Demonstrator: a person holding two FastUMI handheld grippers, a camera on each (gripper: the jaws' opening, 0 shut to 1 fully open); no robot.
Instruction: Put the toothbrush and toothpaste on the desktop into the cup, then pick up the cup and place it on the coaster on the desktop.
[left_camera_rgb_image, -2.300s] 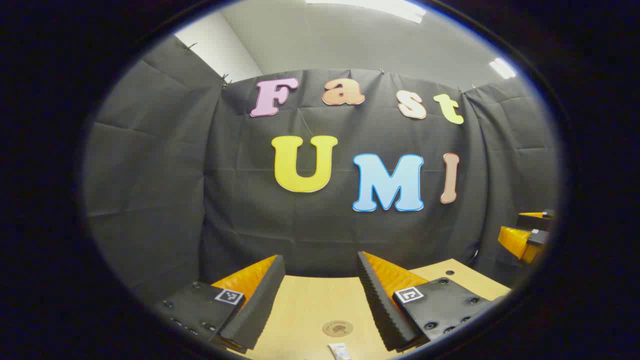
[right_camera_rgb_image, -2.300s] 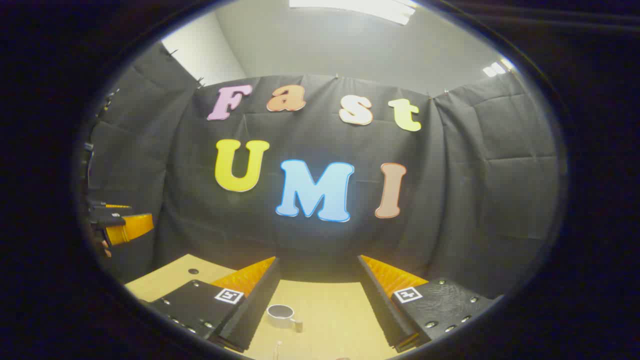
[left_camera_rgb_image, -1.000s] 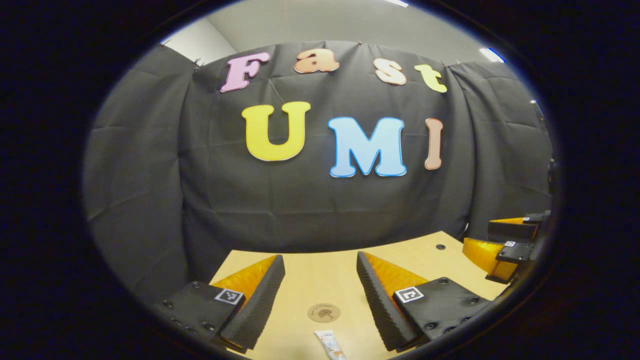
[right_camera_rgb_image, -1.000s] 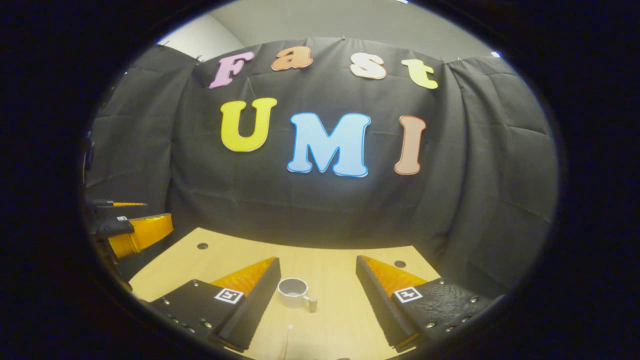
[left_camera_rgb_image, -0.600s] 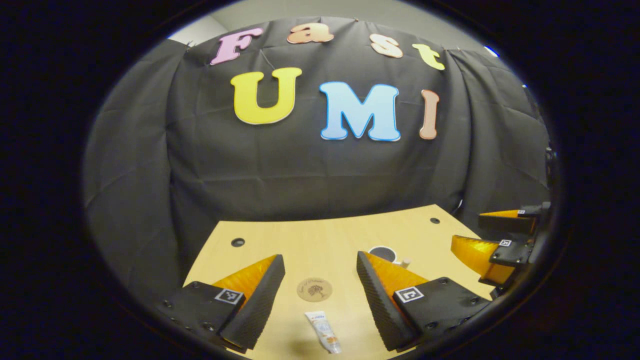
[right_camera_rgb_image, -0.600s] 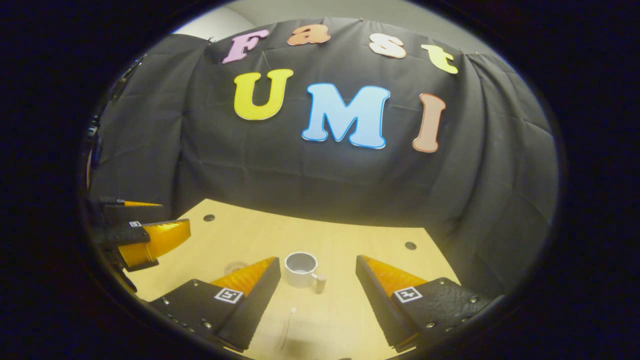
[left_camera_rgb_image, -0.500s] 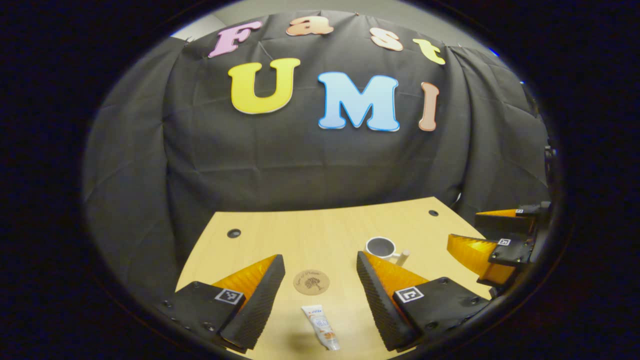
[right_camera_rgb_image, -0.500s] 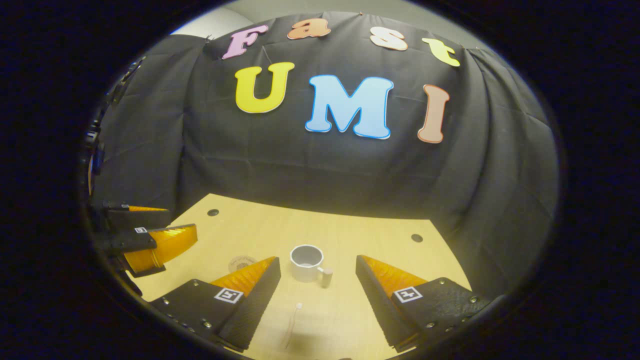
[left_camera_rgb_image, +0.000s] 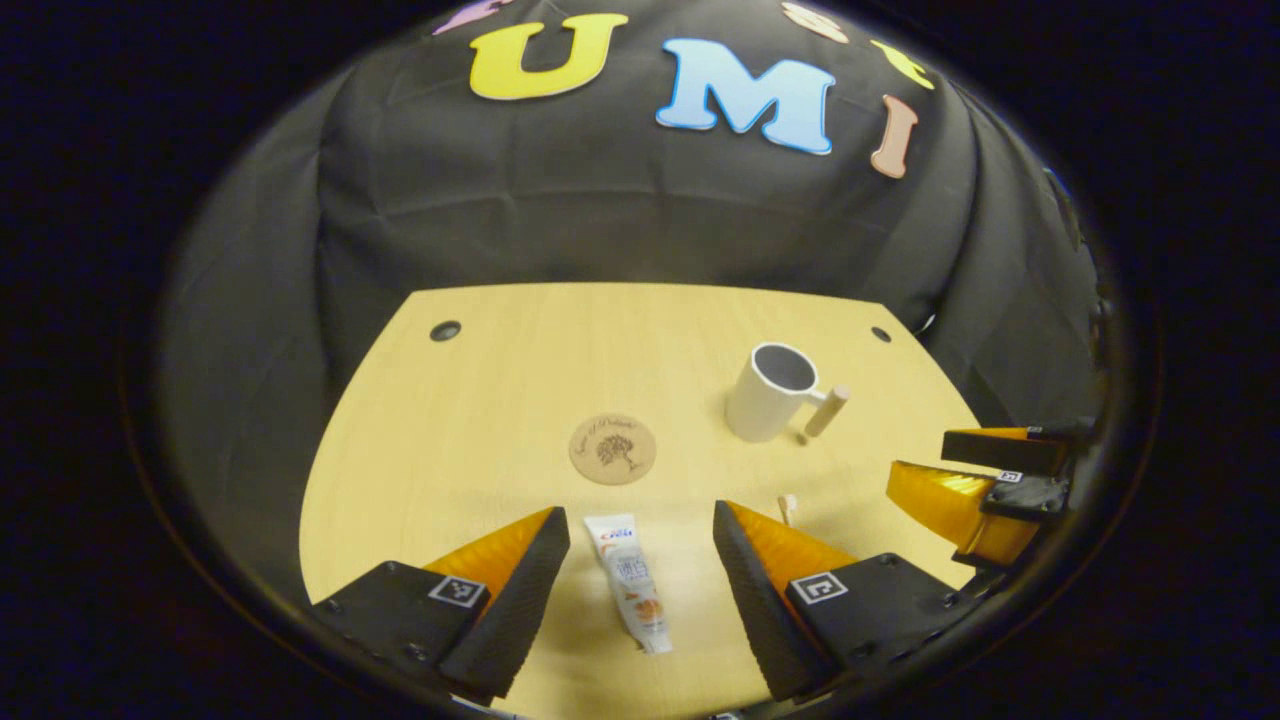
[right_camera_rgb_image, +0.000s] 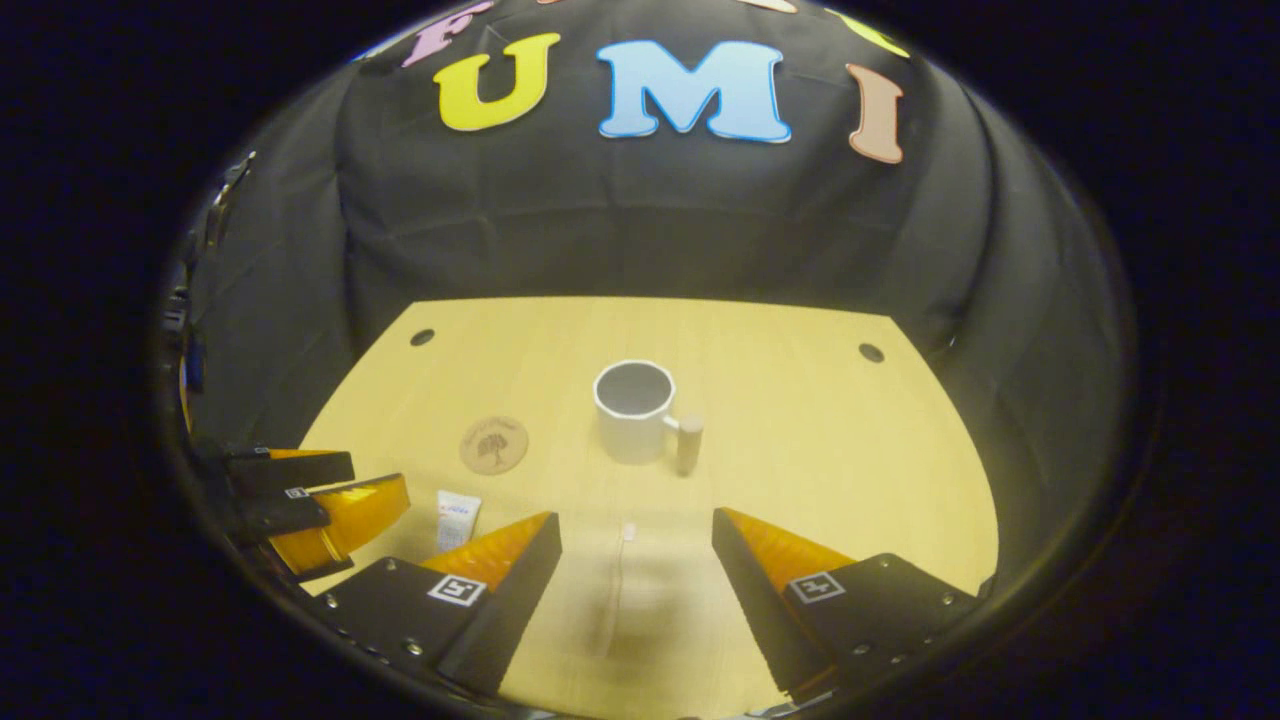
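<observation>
Lying flat on the desktop (left_camera_rgb_image: 480, 400) between the spread fingers of the left gripper (left_camera_rgb_image: 640, 560): toothpaste (left_camera_rgb_image: 628, 580), long axis running away from the camera toward the coaster (left_camera_rgb_image: 612, 449), printing too small to make out. Ahead of the right gripper (right_camera_rgb_image: 636, 565), jaws likewise wide apart and gripping nothing: toothbrush (right_camera_rgb_image: 615, 585), blurred, lengthwise toward the upright cup (right_camera_rgb_image: 634, 411), handle to the right.
</observation>
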